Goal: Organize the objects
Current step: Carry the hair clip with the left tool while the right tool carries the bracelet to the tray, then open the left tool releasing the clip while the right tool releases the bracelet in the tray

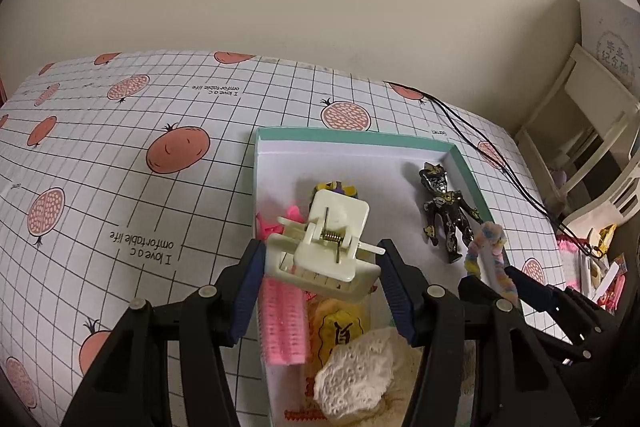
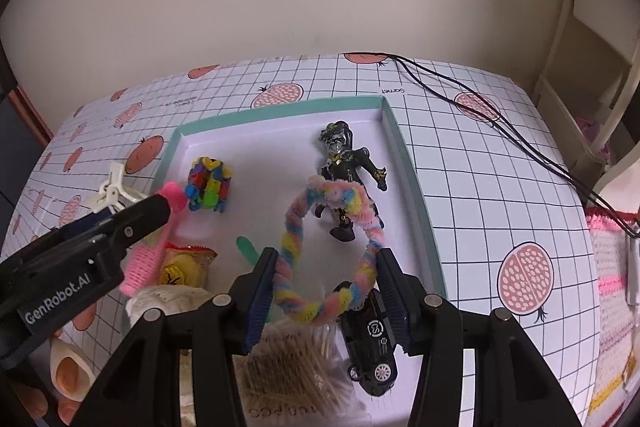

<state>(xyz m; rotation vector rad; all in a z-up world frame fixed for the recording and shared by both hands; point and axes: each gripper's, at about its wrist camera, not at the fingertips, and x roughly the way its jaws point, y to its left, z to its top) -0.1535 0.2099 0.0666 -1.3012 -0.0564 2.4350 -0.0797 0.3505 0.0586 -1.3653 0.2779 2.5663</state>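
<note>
Over the box (image 1: 356, 139), left wrist view: my left gripper (image 1: 320, 283) holds a cream hair clip (image 1: 324, 247) between its fingers, closed on the clip's base, spring side up. I judge it is held above the box because the box is the collecting place. Below the clip lie a pink hair roller (image 1: 282, 323), a yellow snack packet (image 1: 340, 327) and a white lace piece (image 1: 356, 375), so free floor on this side is scarce. A dark toy figure (image 1: 448, 211) lies face up near the far right wall. The right gripper enters at right with the fuzzy ring.

Right wrist view: my right gripper (image 2: 326, 287) is closed on a pastel fuzzy ring (image 2: 332, 255), pinched across its lower sides, the loop standing up ahead of the fingers. It hangs over the box (image 2: 396, 147), above the toy figure (image 2: 348, 179). A black toy car (image 2: 372, 347) and a pack of cotton swabs (image 2: 288, 367) sit under the fingers; a multicoloured block cluster (image 2: 208, 183) lies to the left. The open white floor lies in the middle, my likely drop spot. The left gripper (image 2: 156, 211) carries the clip (image 2: 114, 187) at the box's left edge.
</note>
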